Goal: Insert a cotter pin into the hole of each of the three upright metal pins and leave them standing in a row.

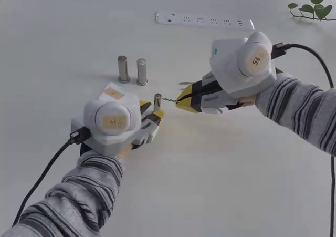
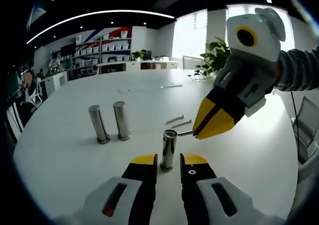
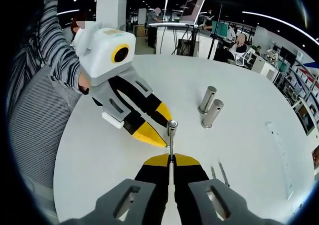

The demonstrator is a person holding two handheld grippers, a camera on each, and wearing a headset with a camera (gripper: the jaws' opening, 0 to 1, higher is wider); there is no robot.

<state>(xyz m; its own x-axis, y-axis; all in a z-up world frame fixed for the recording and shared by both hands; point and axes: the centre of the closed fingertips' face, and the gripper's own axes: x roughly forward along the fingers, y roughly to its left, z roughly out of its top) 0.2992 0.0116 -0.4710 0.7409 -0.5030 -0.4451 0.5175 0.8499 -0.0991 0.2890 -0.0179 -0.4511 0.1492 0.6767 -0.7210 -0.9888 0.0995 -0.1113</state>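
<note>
Head view: left gripper (image 1: 153, 112) has its jaws closed narrowly on the lower body of a short, polished metal pin (image 1: 157, 101), which stands upright on the white table (image 1: 210, 174). Right gripper (image 1: 181, 99) is clamped tight on a thin wire cotter pin (image 1: 169, 99), held level with its tip at the pin's head. Two matching pins (image 1: 123, 69) stand side by side behind.

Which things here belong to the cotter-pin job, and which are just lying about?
Job: gripped metal pin, standing metal pins, cotter pin, spare cotter pins, left gripper, right gripper.
Lying about: power strip, plant.
</note>
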